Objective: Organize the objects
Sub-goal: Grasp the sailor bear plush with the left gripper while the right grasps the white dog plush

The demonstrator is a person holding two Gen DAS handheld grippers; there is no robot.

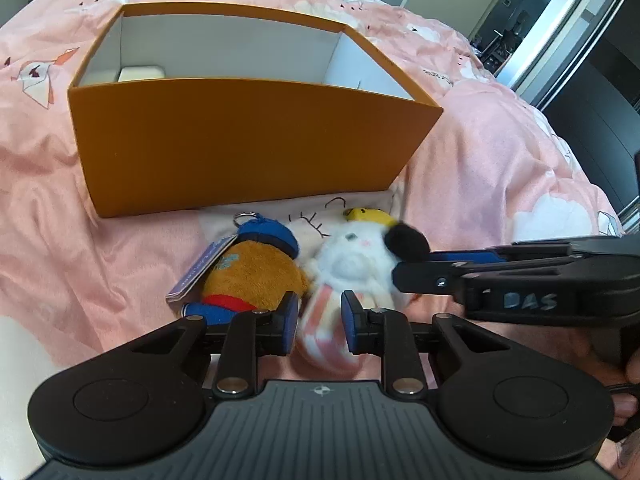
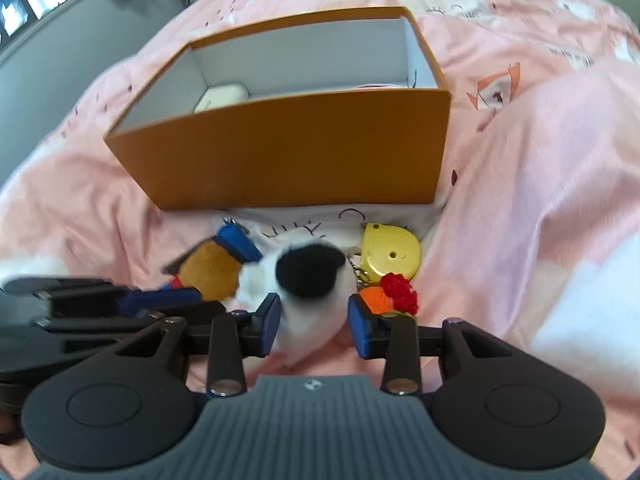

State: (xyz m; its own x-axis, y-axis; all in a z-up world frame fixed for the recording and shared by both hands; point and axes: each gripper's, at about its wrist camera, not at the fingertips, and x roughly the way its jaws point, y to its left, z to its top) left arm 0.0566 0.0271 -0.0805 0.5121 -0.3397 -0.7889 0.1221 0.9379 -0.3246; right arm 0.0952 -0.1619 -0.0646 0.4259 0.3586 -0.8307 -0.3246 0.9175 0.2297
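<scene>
left gripper (image 1: pixel 319 322) fingers clamped on striped end of white plush (image 1: pixel 348 268), right gripper (image 2: pixel 314 322) fingers straddling its black-eared end, grip unclear, plush on pink bed (image 1: pixel 500 152) at 6 o'clock of orange box (image 1: pixel 248 144), brown plush (image 1: pixel 252 272) touching at 9 o'clock

The only lettering that reads clearly is "DAS", handwritten in pale strokes on the black body of the right hand-held gripper (image 1: pixel 414 270) where it reaches in from the side in the left wrist view. The pink bedspread (image 1: pixel 500 152) carries small dark print near its upper right in both views, too small and blurred to make out. The tag (image 1: pixel 200 268) on the brown plush toy (image 1: pixel 250 272) bears print that cannot be read either.
</scene>
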